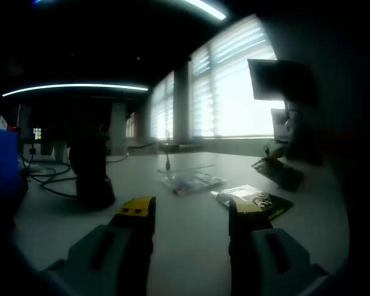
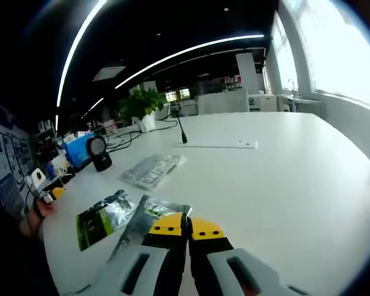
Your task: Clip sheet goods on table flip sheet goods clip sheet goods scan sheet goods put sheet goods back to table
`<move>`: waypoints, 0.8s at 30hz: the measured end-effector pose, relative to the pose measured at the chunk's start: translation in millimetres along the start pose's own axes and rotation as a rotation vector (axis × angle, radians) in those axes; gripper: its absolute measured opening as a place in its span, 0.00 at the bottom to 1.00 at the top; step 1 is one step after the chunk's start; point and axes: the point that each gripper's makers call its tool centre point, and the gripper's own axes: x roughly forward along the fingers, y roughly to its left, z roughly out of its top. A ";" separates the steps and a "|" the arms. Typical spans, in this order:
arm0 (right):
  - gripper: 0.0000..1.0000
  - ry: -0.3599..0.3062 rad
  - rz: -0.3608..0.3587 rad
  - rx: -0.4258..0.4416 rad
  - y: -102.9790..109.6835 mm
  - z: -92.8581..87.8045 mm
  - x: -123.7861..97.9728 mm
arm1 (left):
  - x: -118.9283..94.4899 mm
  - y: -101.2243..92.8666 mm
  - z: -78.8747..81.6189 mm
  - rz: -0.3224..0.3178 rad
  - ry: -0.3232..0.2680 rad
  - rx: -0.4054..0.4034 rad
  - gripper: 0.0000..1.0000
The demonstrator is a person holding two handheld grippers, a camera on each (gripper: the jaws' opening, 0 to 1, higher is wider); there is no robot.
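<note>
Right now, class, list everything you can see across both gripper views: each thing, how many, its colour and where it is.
Table: one, white, under everything.
Green-and-black packet: one, near table edge, beside the silver packet.
Silver foil packet: one, silver-grey, directly ahead of the right gripper's tips.
Clear packet: one, transparent with print, mid-table.
Scanner on stand: one, black, behind the packets.
Flat white sheet: one, far side of table.
Potted plant: one, green, background.
Cables: several, black, by the scanner.
Left gripper: grey with yellow tip, jaws apart.
Right gripper: grey with yellow tips, jaws together.
</note>
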 end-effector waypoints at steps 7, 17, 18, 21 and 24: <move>0.00 -0.038 0.024 0.012 18.2 14.2 -13.0 | 0.7 1.8 -0.6 -0.001 0.000 0.000 0.40; 0.00 -0.151 0.074 0.125 37.7 47.6 -35.3 | 1.1 3.3 -1.1 -0.003 0.001 0.001 0.40; 0.00 -0.157 0.075 0.124 38.7 49.6 -36.9 | 1.2 3.4 -1.2 -0.003 0.001 0.001 0.40; 0.00 -0.186 0.081 0.105 45.0 60.0 -42.5 | 1.3 3.9 -1.3 -0.003 0.000 0.001 0.40; 0.00 -0.220 0.082 0.096 51.2 71.4 -48.0 | 1.5 4.2 -1.6 -0.004 0.000 0.001 0.40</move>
